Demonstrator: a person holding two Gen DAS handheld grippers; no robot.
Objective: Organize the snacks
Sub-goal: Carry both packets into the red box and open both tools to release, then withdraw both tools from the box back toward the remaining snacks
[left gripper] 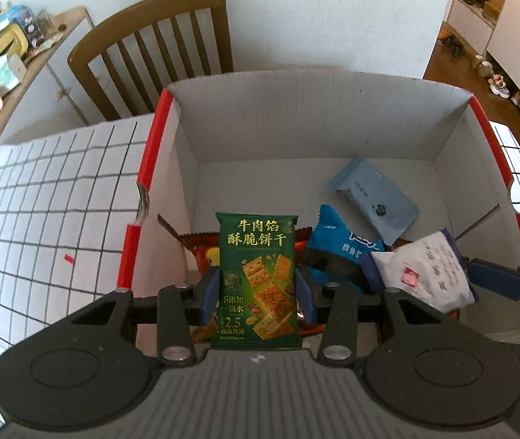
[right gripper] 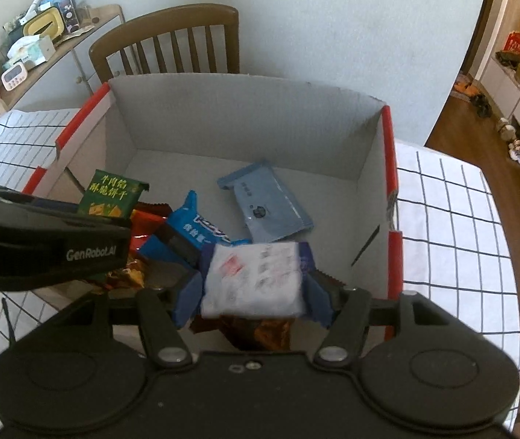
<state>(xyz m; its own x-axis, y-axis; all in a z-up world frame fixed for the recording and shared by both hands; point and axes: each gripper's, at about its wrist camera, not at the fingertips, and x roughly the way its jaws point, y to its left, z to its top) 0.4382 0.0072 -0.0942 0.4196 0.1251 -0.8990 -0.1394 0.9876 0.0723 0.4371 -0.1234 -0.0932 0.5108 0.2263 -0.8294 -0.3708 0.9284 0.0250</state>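
My left gripper (left gripper: 257, 291) pinches a green cracker pack (left gripper: 258, 278) upright between its blue pads (left gripper: 304, 294), which press on the pack's two long edges. It hangs over the near left part of the box (left gripper: 296, 124), above a red packet (left gripper: 201, 252) lying on the floor of the box. My right gripper (right gripper: 252, 292) clamps a white pouch (right gripper: 252, 280) crosswise, one pad at each end, just right of the left gripper and low over the near side of the box. Under the pouch a brown wrapper (right gripper: 263, 331) shows. Between the two held packs a dark blue packet (right gripper: 194, 226) lies tilted, and beyond it a pale blue sachet (right gripper: 265, 203) lies flat near the middle of the floor, apart from both grippers. The box stands on a checked cloth (left gripper: 40, 197), with a wooden chair (left gripper: 157, 47) behind it.
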